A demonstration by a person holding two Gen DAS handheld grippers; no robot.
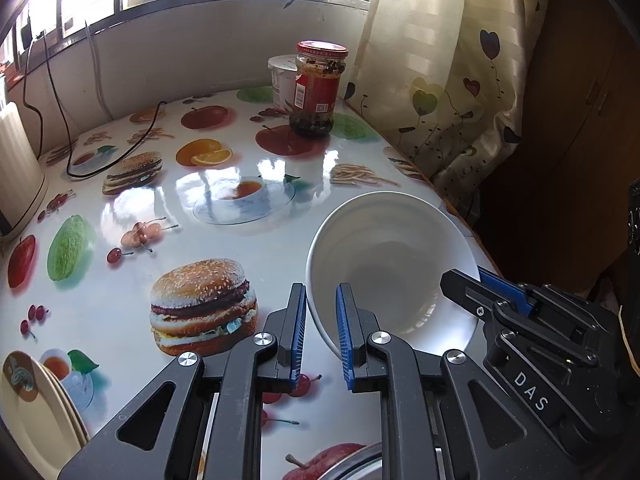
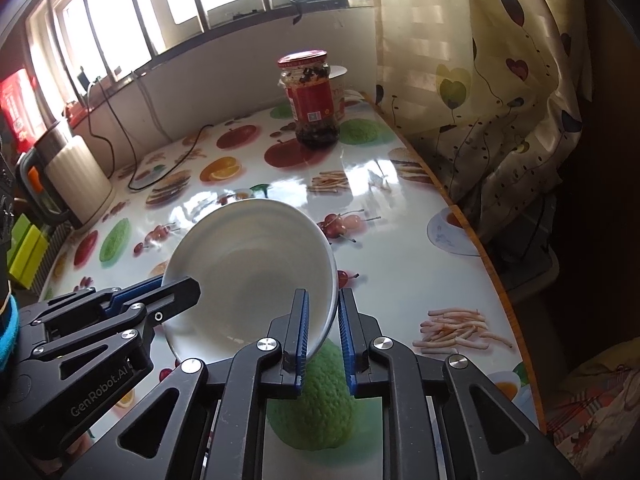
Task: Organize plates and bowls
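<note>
— Where was the white bowl (image 1: 390, 264)?

— Tilted above the bench (image 1: 280, 248), near its right edge, in front of the jar (image 1: 318, 88). We held it from both sides.

— And the fingers?

— Our left gripper (image 1: 322, 330) had its fingers clamped on the left rim; our right gripper (image 2: 323, 334) pinched the right rim likewise.

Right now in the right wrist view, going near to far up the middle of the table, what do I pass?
Right gripper, clamped on the rim of the white bowl → bowl's far rim → jar with the red lid → white tub behind the jar → window sill.
</note>
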